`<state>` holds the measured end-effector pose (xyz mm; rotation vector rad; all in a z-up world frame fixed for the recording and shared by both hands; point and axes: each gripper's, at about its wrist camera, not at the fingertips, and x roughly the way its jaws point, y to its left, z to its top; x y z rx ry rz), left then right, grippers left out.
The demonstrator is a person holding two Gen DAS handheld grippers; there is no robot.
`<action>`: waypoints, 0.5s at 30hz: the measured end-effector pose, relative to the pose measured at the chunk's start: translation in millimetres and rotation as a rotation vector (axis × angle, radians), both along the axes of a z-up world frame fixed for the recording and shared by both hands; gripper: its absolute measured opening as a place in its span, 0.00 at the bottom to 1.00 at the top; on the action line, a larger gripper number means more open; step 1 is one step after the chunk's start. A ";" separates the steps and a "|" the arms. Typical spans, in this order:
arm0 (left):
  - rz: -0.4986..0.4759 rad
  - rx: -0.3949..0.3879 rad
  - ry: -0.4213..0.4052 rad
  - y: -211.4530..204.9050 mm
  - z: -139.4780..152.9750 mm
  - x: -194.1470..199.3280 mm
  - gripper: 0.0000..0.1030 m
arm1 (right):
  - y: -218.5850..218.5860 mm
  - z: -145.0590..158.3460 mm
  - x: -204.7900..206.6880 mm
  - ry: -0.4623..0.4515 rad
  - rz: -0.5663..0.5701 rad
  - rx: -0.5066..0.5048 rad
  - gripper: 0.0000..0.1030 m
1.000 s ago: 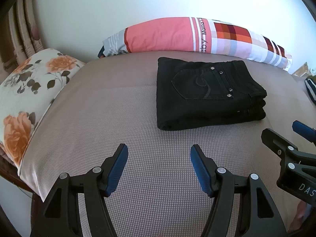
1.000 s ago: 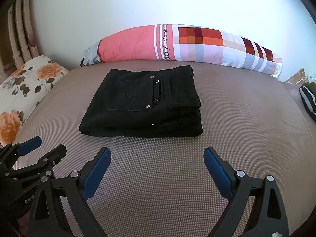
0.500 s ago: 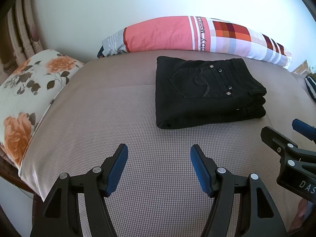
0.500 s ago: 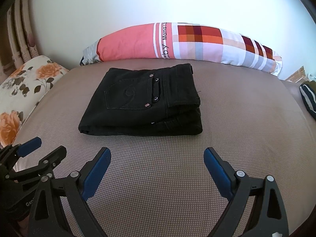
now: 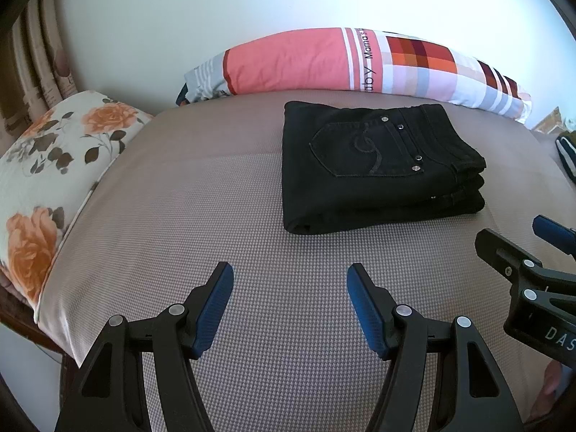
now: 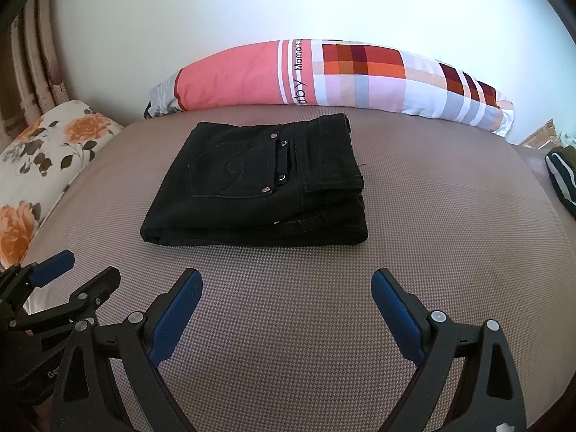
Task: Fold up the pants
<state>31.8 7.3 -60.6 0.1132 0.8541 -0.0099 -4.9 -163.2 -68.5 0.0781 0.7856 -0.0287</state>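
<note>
Pants unmoved, pillows beside

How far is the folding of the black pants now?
Done: the black pants lie as a compact, several-layer stack on the bed cover, back pocket on top. In hand: nothing; the left tool and the right tool are both open, short of the stack. Left: seemingly nothing, perhaps small tidying.

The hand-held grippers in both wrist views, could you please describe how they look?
The left hand-held gripper and the right hand-held gripper look alike: black angular plastic frames with triangular cut-outs, silver rivets, and two fingers faced with ribbed blue pads. White lettering partly shows on each body.
</note>
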 end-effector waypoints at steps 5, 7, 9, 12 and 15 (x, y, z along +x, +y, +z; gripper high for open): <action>-0.006 0.001 0.000 -0.8 0.1 0.4 0.64 | 0.1 -2.4 -1.2 0.001 0.000 0.000 0.91; -0.008 -0.001 0.003 -1.2 0.2 0.2 0.64 | -0.4 -2.0 0.2 0.004 0.000 -0.002 0.91; -0.009 -0.001 0.002 0.1 -0.5 -1.0 0.64 | -0.5 -1.9 -0.2 0.003 0.000 0.001 0.91; -0.011 0.002 0.003 0.0 -0.6 -0.8 0.64 | -0.8 -3.4 0.2 0.007 -0.001 -0.002 0.91; -0.008 0.003 0.003 -0.6 -0.9 -0.5 0.64 | -0.9 -3.8 1.0 0.004 -0.002 -0.005 0.91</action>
